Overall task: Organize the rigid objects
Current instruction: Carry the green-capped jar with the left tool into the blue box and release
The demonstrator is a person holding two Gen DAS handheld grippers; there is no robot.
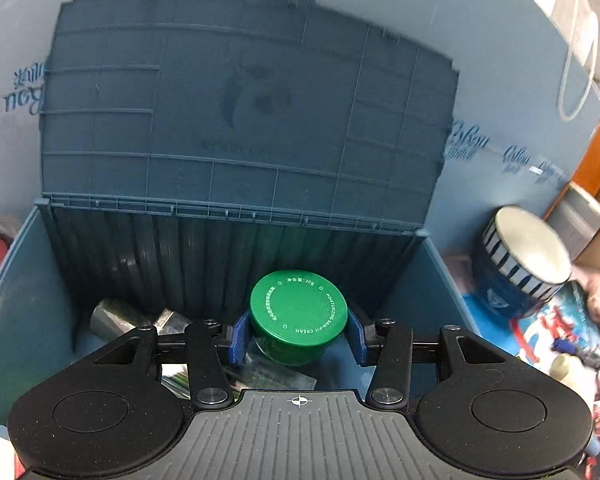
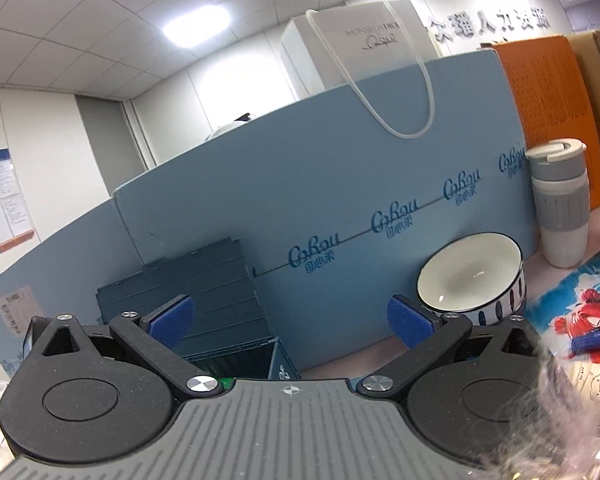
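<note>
My left gripper (image 1: 298,338) is shut on a green cream jar (image 1: 298,312), its blue pads against the jar's sides. It holds the jar inside an open blue storage box (image 1: 24,280), whose ribbed lid (image 1: 244,108) stands upright behind. Shiny metal items (image 1: 112,316) lie on the box floor to the left and below the jar. My right gripper (image 2: 290,322) is open and empty, raised above the table, facing the blue board. The box (image 2: 220,300) also shows in the right wrist view, below and left of the fingers.
A blue-striped white bowl (image 1: 524,260) (image 2: 472,276) stands right of the box. A grey-white tumbler (image 2: 560,204) stands at the far right. A blue marker (image 2: 596,340) lies on a printed mat (image 2: 580,308). A blue board (image 2: 340,200) backs the table, with a white bag (image 2: 352,44) behind.
</note>
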